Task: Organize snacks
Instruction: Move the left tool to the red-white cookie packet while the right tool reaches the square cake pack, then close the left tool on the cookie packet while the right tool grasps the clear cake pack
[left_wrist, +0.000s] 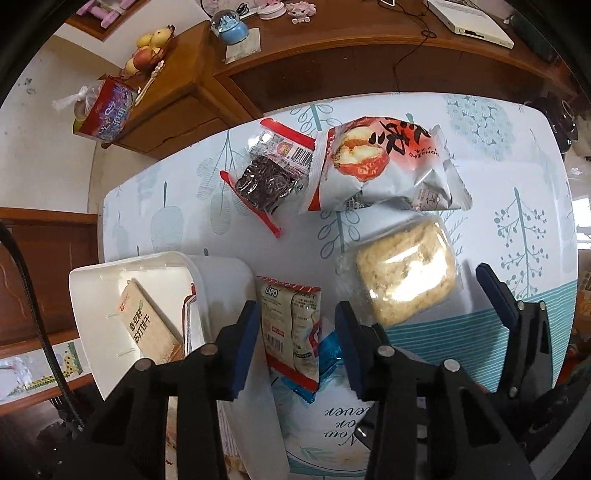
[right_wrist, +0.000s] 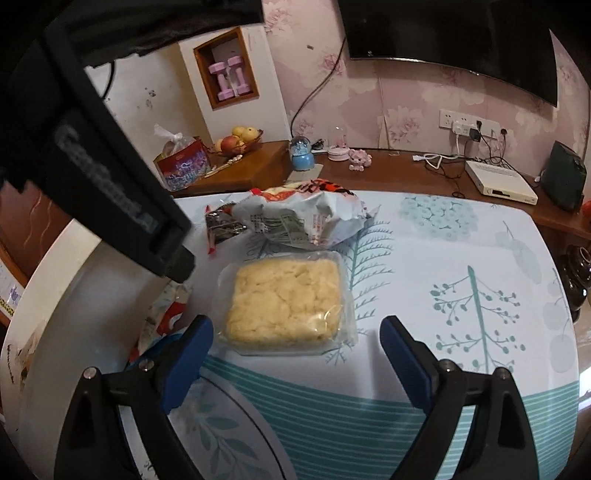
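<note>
My left gripper (left_wrist: 295, 343) is open above the Lipo biscuit packet (left_wrist: 291, 332), which lies on the table between its fingers, beside a white bin (left_wrist: 110, 295) holding a tan cracker pack (left_wrist: 151, 328). A blue-wrapped snack (left_wrist: 328, 354) lies under the packet. My right gripper (right_wrist: 295, 354) is open just short of a clear-wrapped yellow cake (right_wrist: 284, 302), which also shows in the left wrist view (left_wrist: 406, 273). Further back lie a silver-and-red bread bag (left_wrist: 380, 166) (right_wrist: 306, 218) and a dark snack pack (left_wrist: 266, 181) (right_wrist: 221, 225).
The table (right_wrist: 443, 258) has a tree-patterned cloth. A wooden sideboard (right_wrist: 399, 173) behind it carries a fruit basket (right_wrist: 240, 142), a snow globe (right_wrist: 302, 155), a white box (right_wrist: 498, 182) and cables. The left gripper's body (right_wrist: 110, 166) hangs at the right wrist view's upper left.
</note>
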